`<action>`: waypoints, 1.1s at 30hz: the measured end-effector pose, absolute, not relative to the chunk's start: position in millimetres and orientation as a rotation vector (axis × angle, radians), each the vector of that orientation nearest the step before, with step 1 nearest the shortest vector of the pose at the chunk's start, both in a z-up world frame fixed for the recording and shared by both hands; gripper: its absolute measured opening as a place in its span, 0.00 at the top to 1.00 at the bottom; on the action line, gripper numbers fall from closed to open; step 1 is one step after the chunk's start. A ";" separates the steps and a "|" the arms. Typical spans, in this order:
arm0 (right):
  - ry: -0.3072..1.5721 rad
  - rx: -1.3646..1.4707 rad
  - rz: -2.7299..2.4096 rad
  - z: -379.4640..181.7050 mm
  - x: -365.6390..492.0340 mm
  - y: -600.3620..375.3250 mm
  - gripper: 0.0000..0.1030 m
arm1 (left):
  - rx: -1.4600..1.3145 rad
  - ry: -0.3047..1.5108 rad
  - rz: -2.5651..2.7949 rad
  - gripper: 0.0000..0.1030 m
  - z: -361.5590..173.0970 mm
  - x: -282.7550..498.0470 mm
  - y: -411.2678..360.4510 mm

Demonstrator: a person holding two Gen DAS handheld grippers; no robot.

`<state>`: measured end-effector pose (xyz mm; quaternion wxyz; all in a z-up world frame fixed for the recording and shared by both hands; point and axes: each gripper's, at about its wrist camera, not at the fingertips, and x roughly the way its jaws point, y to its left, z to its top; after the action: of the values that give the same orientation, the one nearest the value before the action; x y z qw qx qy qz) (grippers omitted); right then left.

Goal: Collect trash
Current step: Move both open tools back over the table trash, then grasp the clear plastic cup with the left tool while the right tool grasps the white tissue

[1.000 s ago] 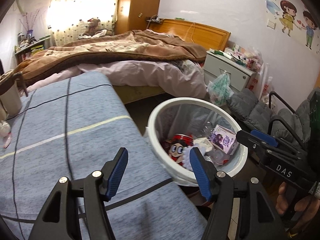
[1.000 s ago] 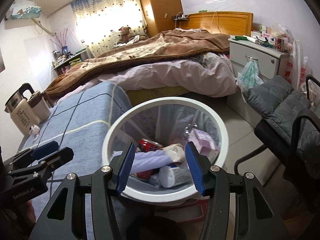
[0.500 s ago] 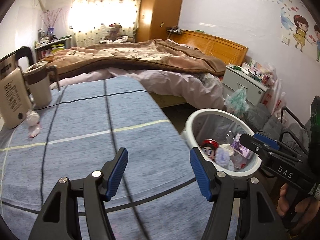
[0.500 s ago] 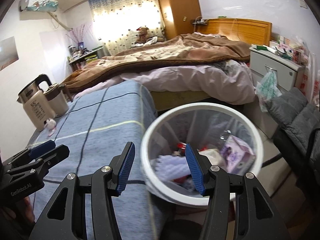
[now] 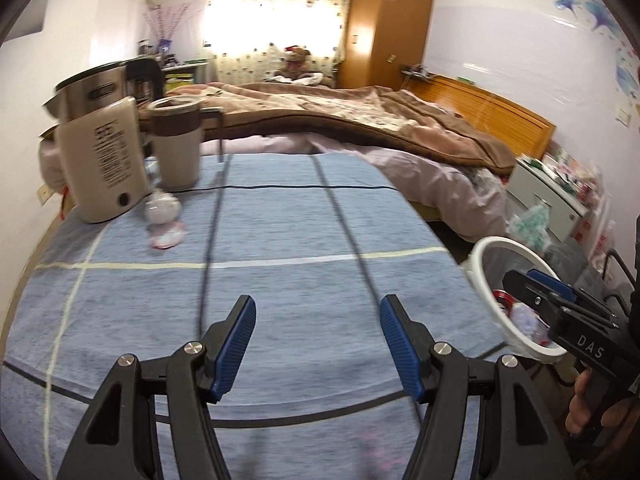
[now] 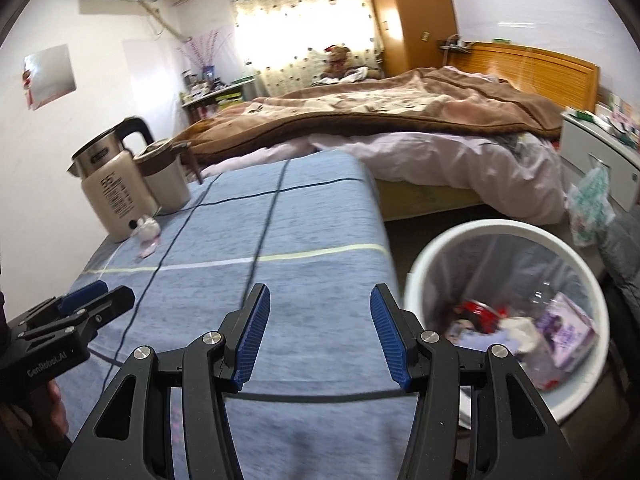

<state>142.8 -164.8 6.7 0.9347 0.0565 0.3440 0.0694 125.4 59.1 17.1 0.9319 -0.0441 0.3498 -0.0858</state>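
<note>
A crumpled white and pink wrapper [image 5: 163, 220] lies on the blue cloth-covered table [image 5: 280, 248] beside the kettle; it also shows in the right wrist view [image 6: 147, 236]. A white trash bin [image 6: 504, 312] with several pieces of trash stands on the floor to the table's right, also in the left wrist view [image 5: 516, 300]. My left gripper [image 5: 318, 344] is open and empty over the table's near part. My right gripper [image 6: 318, 336] is open and empty over the table's right edge, left of the bin.
A beige electric kettle [image 5: 100, 156] and a beige mug [image 5: 176, 144] stand at the table's far left corner. A bed [image 5: 360, 120] with a brown blanket lies behind the table. A white nightstand [image 5: 548, 196] and a grey chair [image 6: 624, 248] stand to the right.
Both grippers have swung left, away from above the bin and over the table. The kettle, mug and wrapper have come into closer view. Both grippers stayed open.
</note>
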 end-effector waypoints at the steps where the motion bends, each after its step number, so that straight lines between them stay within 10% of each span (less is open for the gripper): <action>1: 0.708 0.109 0.153 5.3 145.9 -158.3 0.48 | -0.098 0.718 -0.161 0.35 16.1 126.7 67.0; 33: 0.780 0.043 0.281 -13.7 248.6 -67.1 0.48 | -0.158 0.774 0.033 0.35 -18.3 236.6 177.7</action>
<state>248.7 -67.1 -13.7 0.9151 0.0210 0.3788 0.1366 236.6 177.7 -18.3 0.9229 -0.0770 0.3769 0.0162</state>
